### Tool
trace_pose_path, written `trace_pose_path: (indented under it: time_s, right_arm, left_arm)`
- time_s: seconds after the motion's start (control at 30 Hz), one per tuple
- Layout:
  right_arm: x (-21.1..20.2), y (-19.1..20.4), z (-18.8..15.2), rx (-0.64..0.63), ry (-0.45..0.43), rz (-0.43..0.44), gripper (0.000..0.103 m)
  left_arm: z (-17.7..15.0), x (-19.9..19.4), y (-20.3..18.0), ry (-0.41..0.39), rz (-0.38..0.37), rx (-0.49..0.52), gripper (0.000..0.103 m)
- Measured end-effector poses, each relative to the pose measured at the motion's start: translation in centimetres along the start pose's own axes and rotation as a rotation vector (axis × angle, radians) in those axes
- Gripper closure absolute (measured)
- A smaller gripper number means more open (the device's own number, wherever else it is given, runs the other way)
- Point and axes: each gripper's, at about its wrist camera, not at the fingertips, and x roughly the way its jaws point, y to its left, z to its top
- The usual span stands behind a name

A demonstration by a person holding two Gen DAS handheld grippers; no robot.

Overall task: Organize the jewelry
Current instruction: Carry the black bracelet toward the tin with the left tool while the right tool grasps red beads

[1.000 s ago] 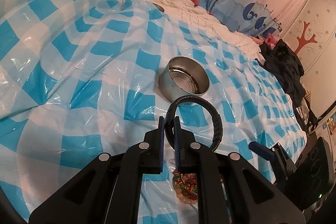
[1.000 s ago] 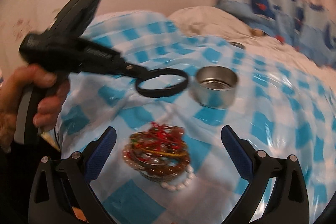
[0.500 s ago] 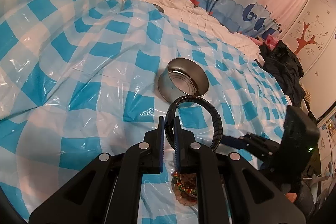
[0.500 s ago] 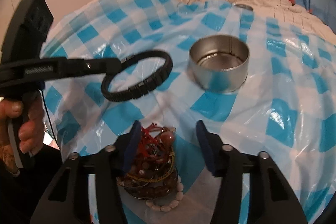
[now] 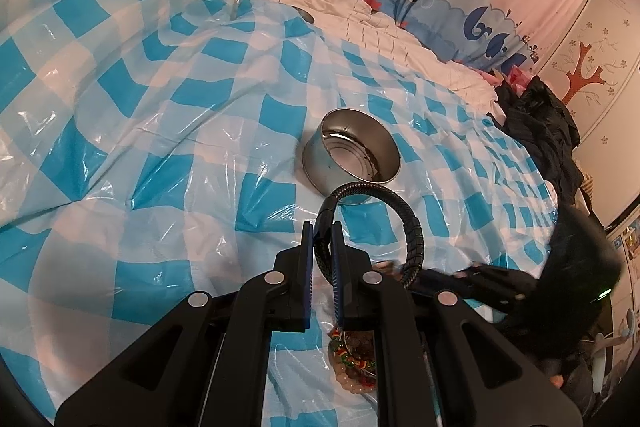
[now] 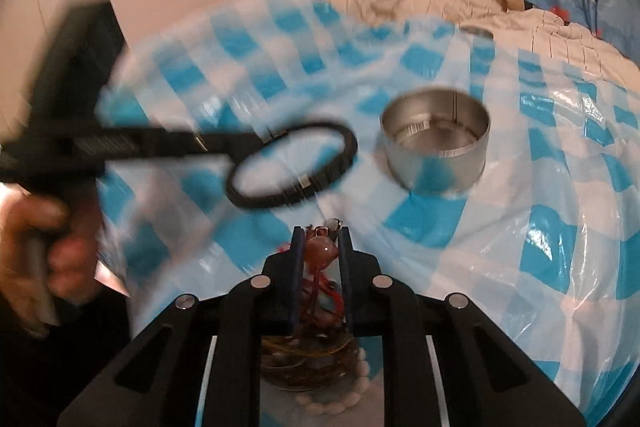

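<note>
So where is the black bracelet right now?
The black bracelet is pinched in the left gripper, held above the checked cloth, left of the metal tin in the right wrist view.

The right gripper [image 6: 321, 239] is closing on a pink bead [image 6: 320, 250] atop the jewelry pile [image 6: 308, 363].

The round silver metal tin [image 6: 436, 147] stands open-topped. Bare blue-checked plastic sheet [image 5: 160, 147] surrounds it. A held black braided bracelet [image 6: 292, 163] hangs just beside it.
</note>
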Motion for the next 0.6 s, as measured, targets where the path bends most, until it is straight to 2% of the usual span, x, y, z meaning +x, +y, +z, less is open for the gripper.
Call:
trace_pose_path:
  time_s: [0.43,0.6]
  right_arm:
    - [-7.5,-2.2,1.9,0.125,-0.269,0.214,0.086]
    - [-7.7,-3.4,2.7,0.162,-0.286,0.167,0.085]
  left_arm:
    - [0.3,0.1,0.0,-0.020,0.007,0.003,0.096]
    - [1.2,1.2,-0.8,-0.017,0.013,0.011,0.096]
